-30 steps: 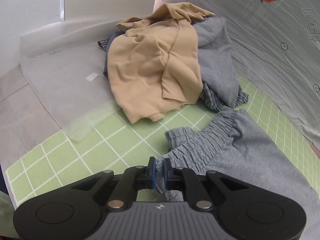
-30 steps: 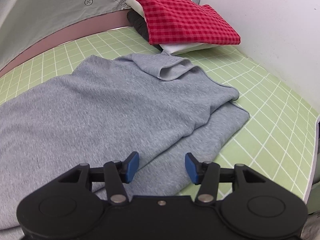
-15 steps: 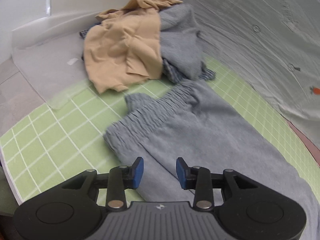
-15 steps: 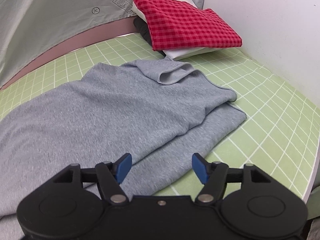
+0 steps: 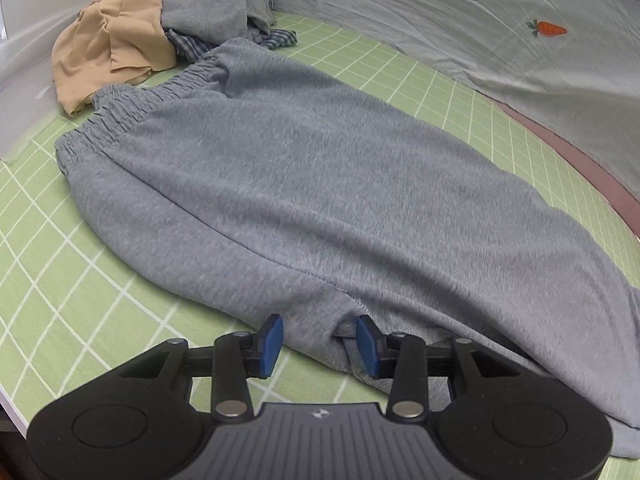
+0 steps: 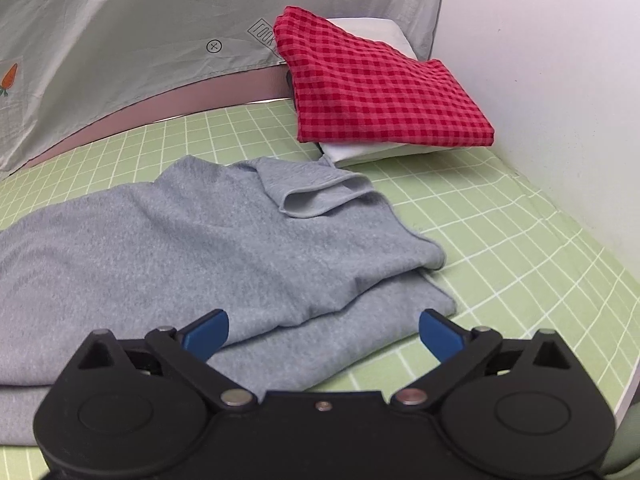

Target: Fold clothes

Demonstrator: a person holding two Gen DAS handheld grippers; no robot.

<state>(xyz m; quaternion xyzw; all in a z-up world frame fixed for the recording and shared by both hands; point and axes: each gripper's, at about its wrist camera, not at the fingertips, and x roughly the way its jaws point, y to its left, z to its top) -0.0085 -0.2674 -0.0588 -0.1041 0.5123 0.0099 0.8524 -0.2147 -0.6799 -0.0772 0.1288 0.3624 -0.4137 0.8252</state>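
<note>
Green gridded matting [image 5: 400, 80] covers the table, backed by a grey carrot-print sheet [image 5: 500, 40] and a white wall. On it lie the grey sweatpants [image 5: 300, 184], spread lengthwise with the elastic waistband [image 5: 132, 104] toward the heap of unfolded clothes [image 5: 120, 40] and the leg ends [image 6: 320, 240] doubled unevenly, one hem [image 6: 320, 196] flipped back, near the folded stack topped by a red checked cloth [image 6: 380, 92].

The left hand-held gripper [image 5: 318, 344] has its jaws partly spread and opening, straddling the near edge of the pants at the crotch seam, with fabric between the pads but not pinched. The right hand-held gripper [image 6: 322, 330] is opening to its widest over the lower leg layer, holding nothing.

Risks from here: a left pinch at this bunched seam may catch only the top layer, so the legs slide apart when lifted. The flipped hem and offset leg ends could be locked into the fold as a lump if not squared first. A wide sweep toward the waistband could drag the tan garment [image 5: 108, 44] along, since the two touch.

Compared with a second ago, the left hand-held gripper no longer clamps the waistband: it has let go and travelled along the pants to the crotch. The right one, then half spread over the same leg, has drawn back slightly and widened.
</note>
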